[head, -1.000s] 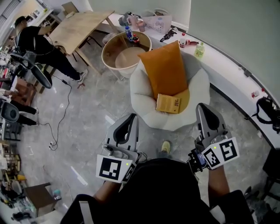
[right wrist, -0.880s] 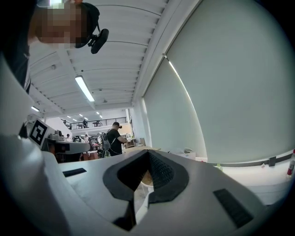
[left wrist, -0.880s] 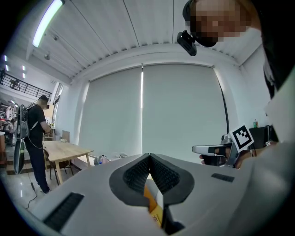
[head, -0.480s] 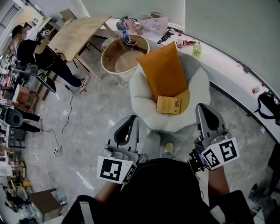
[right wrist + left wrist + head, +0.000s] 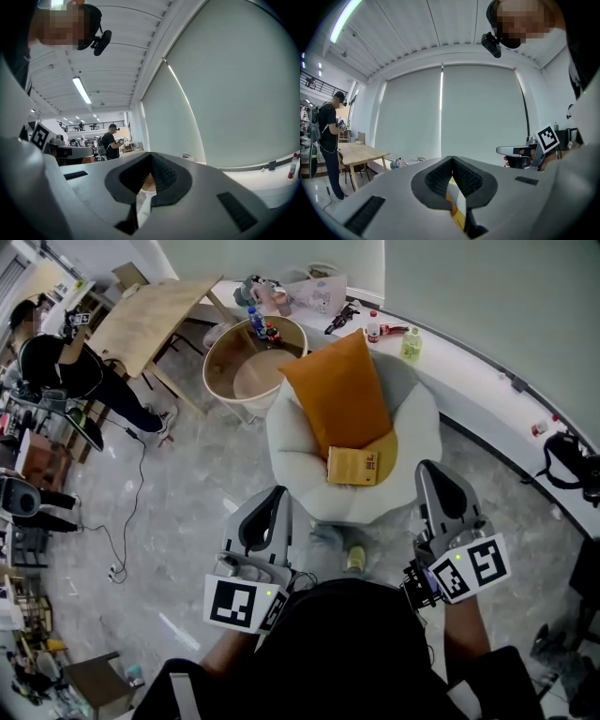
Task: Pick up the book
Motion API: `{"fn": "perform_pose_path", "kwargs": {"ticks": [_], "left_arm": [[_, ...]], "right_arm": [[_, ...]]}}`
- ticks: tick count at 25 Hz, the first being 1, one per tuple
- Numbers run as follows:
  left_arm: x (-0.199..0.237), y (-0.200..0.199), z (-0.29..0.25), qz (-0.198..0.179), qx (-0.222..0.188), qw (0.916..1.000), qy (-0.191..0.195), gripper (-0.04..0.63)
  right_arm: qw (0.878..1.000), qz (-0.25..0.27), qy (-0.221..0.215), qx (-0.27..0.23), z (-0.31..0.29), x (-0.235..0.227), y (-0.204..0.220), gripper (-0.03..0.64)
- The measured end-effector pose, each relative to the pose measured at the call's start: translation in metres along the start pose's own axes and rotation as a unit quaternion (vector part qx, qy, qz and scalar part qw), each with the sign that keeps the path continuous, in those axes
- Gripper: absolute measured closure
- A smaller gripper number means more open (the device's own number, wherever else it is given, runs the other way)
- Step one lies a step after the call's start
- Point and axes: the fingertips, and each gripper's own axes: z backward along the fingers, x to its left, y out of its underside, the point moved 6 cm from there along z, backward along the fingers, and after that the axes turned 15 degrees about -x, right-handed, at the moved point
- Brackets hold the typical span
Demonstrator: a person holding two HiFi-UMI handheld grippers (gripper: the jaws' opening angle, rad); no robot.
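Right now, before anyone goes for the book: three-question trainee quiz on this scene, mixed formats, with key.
1. True or false: the book rests on the white chair.
2. Fill in: the jaws of the left gripper and the right gripper are both ____.
3. What holds the book? A) left gripper B) right gripper C) neither gripper

Key: 1 true; 2 shut; 3 C
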Motion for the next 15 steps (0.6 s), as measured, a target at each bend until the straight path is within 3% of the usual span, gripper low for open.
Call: {"fn": "perform_pose_path", "kwargs": {"ticks": [15], "left_arm": [[0.053,0.033,-0.048,0.036,0.016,0.9991,0.014,0.586]], "right_arm": [[0.999,0.017,0.014,0.034,-0.059,-0.01,0.025,0.606]]}}
